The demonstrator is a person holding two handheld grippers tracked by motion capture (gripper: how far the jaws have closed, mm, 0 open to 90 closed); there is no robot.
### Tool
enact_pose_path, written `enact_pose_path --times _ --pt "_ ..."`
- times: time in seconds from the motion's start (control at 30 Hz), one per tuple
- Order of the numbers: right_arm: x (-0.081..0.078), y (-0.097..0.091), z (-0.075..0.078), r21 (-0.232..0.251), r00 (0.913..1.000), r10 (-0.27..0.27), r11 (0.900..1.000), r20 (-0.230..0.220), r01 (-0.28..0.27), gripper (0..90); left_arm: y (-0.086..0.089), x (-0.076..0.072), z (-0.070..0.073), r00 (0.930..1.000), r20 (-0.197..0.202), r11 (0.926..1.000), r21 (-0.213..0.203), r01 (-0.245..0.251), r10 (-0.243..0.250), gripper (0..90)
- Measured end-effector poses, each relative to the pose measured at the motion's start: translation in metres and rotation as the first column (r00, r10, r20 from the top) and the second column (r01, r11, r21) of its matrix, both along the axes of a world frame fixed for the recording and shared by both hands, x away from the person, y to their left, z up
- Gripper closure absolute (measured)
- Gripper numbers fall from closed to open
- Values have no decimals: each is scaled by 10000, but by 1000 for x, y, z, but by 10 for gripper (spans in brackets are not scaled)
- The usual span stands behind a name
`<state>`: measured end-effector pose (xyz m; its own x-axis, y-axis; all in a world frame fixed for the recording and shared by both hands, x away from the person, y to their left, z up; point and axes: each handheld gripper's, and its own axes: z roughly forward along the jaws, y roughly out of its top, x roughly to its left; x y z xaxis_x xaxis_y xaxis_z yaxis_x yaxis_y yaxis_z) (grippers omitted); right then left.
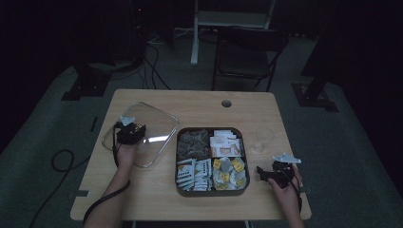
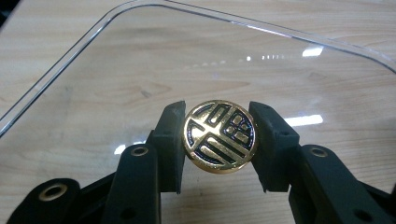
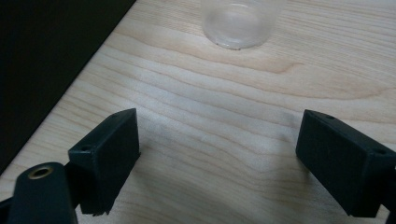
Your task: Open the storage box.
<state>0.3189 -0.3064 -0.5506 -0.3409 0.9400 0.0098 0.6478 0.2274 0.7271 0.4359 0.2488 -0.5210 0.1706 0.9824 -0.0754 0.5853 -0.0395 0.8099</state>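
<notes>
A clear rounded-square lid (image 1: 154, 126) lies on the wooden table, left of the tray. My left gripper (image 1: 130, 133) is over it, shut on a round gold knob (image 2: 219, 137) with a black pattern. The black pads press on the knob's two sides, with the lid (image 2: 140, 70) spread out just beneath; the knob looks like the lid's own handle. My right gripper (image 1: 263, 173) rests low over the table right of the tray. In the right gripper view its jaws (image 3: 219, 154) stand wide open with bare wood between them.
A dark square tray (image 1: 211, 194) holds several sachets and packets in four compartments. A clear plastic cup (image 1: 263, 138) (image 3: 239, 23) stands ahead of the right gripper. The table's right edge is close by. A chair (image 1: 247, 52) stands behind the table.
</notes>
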Motion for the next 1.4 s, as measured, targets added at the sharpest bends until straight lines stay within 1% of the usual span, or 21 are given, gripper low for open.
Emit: enact_pose_path --times 0.1,0.2,0.3,0.43,0.5,0.57,0.77,0.8,0.83,0.87,0.93,0.97,1.0,1.03,1.07,1.13,1.17,1.23,1.3,1.33,1.4 --pt "0 0 0 0 10000 0 10000 1 0 129 0 0 -1 10000 -39 10000 -18 10 -10 595" --pt "0 0 0 2 10000 2 10000 -2 -2 129 -1 4 -5 9997 -226 10000 11 36 -36 595" --pt "0 0 0 2 10000 1 10000 -2 -1 129 -2 7 -8 9993 -380 9999 117 -4 9 595" --pt "0 0 0 -1 10000 -3 10000 -8 3 128 -3 8 -10 9990 -442 9998 221 -10 20 595" --pt "0 0 0 -2 10000 -1 10000 -8 1 128 -3 9 -12 9985 -544 9995 313 6 11 595" --pt "0 0 0 -2 10000 -3 10000 -8 3 128 -5 11 -14 9968 -796 9991 433 37 -2 595" --pt "0 0 0 0 10000 -4 10000 -9 4 128 -4 12 -13 9958 -908 9991 391 169 -133 591" --pt "0 0 0 0 10000 -2 10000 -6 2 128 -2 12 -13 9956 -920 9995 223 210 -189 587" --pt "0 0 0 -1 10000 -2 10000 -5 2 128 -1 12 -13 9949 -960 9995 -68 293 -298 564" --pt "0 0 0 0 10000 -3 10000 -7 3 128 0 13 -13 9941 -1010 9991 -176 373 -389 496" --pt "0 0 0 -1 10000 -2 10000 -6 2 128 0 11 -11 9928 -1032 9981 -128 604 -615 435" --pt "0 0 0 -1 10000 -4 10000 -7 4 128 0 11 -11 9921 -1043 9975 -153 692 -704 377" --pt "0 0 0 0 10000 -3 10000 -7 3 128 0 10 -11 9895 -1129 9957 -325 870 -901 339" --pt "0 0 0 -3 10000 -13 10000 -9 13 125 0 9 -11 9892 -1014 9938 -453 1013 -1055 325" --pt "0 0 0 0 10000 -18 10000 -14 18 125 0 7 -10 9879 -972 9922 -410 1173 -1208 322" --pt "0 0 0 0 10000 -20 10000 -15 20 125 1 4 -11 9873 -976 9921 -218 1239 -1254 261" --pt "0 0 0 0 10000 -20 10000 -15 20 125 2 3 -11 9870 -947 9914 -287 1274 -1296 250" --pt "0 0 0 -5 10000 -27 10000 -15 27 123 5 -1 -11 9901 -786 9932 -14 1164 -1161 187" --pt "0 0 0 -5 10000 -26 10000 -16 26 123 8 -5 -9 9892 -683 9916 -106 1290 -1294 186" --pt "0 0 0 -4 10000 -27 10000 -14 27 123 9 -6 -8 9875 -734 9902 -170 1387 -1396 169" --pt "0 0 0 -4 10000 -27 10000 -15 27 123 9 -10 -7 9861 -701 9883 99 1519 -1509 81"
